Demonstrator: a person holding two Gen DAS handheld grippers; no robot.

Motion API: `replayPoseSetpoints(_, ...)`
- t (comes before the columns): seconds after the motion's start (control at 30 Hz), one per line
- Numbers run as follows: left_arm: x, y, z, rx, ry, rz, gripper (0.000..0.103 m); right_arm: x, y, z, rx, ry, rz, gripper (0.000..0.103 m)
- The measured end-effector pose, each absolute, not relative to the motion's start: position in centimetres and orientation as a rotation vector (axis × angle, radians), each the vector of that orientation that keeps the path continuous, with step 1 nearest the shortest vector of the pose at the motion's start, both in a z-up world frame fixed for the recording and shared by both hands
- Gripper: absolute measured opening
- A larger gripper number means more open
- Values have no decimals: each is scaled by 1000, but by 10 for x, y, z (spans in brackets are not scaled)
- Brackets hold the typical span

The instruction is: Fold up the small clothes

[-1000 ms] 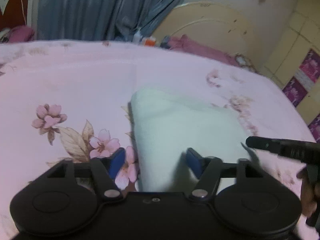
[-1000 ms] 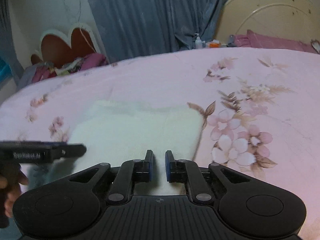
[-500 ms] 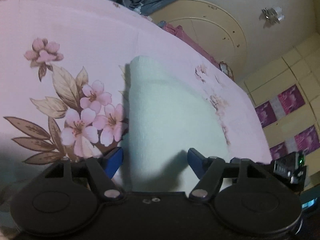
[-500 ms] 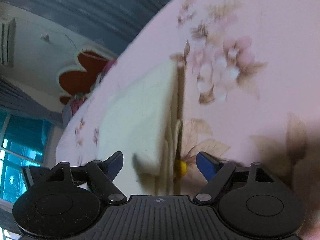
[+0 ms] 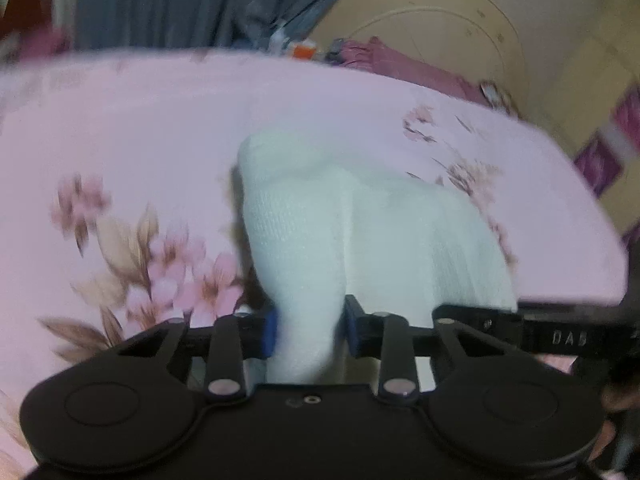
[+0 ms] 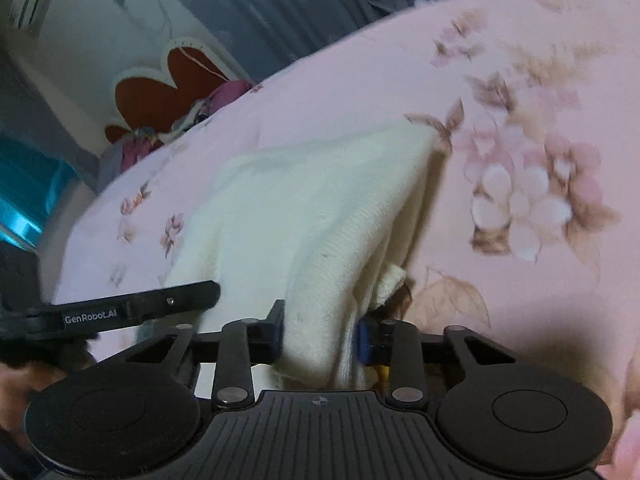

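left claw (image 5: 307,330) pinching near cloth (image 5: 360,232) edge, right claw (image 6: 320,330) clamping layered corner, cloth lying on bed (image 5: 140,120), right view showing stacked folds, left view showing headboard (image 5: 420,28)

My two grippers hang close side by side, the right gripper (image 5: 532,330) crowding my left gripper (image 5: 307,330), with the bunched white garment (image 5: 360,232) filling the gap between them. To either side the pink floral bedsheet (image 5: 132,128) lies flat and bare. Far off, the curtain (image 5: 172,0) and cream headboard (image 5: 432,28) bound the bed.
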State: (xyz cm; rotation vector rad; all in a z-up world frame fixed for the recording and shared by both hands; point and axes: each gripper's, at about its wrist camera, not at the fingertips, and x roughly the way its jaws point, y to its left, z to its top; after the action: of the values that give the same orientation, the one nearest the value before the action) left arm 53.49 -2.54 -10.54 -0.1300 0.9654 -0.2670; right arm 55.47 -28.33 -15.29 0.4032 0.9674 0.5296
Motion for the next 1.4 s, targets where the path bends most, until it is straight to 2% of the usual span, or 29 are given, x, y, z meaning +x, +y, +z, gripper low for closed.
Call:
replayPoseSetpoints(0.17,515,-44,-79,8,876,-284,29,533,-272,-125,341,902,516,31)
replayPoseSetpoints(0.3,499,-20,-62,-7,836,-291,29,517,-254,-100,306,855,511,31)
replayPoseSetpoints(0.6,450,108,-45,-18,830,-215,29,493,-124,-78,245,844,598,31)
replayPoseSetpoints(0.9,440,224,-64,-96,882,-150,30,500,2,-109,259,903,647,31)
replayPoseSetpoints(0.93,441,229,-74,-112,895,-157,32,504,9,-117,251,916,632,31)
replayPoseSetpoints(1.0,448,236,-99,-116,922,-137,50,513,17,-142,208,954,577,31)
replayPoseSetpoints(1.03,447,242,-106,-143,901,-119,57,519,11,-155,252,970,561,39)
replayPoseSetpoints(1.07,447,246,-107,-162,893,-117,61,523,5,-161,314,976,560,41)
replayPoseSetpoints(1.23,435,265,-82,-154,799,-125,58,511,-15,-132,312,892,487,44)
replayPoseSetpoints(1.37,456,258,-74,-160,755,-219,43,520,-10,-110,296,807,480,43)
replayPoseSetpoints(1.4,463,251,-74,-153,749,-247,43,525,-2,-109,273,802,485,39)
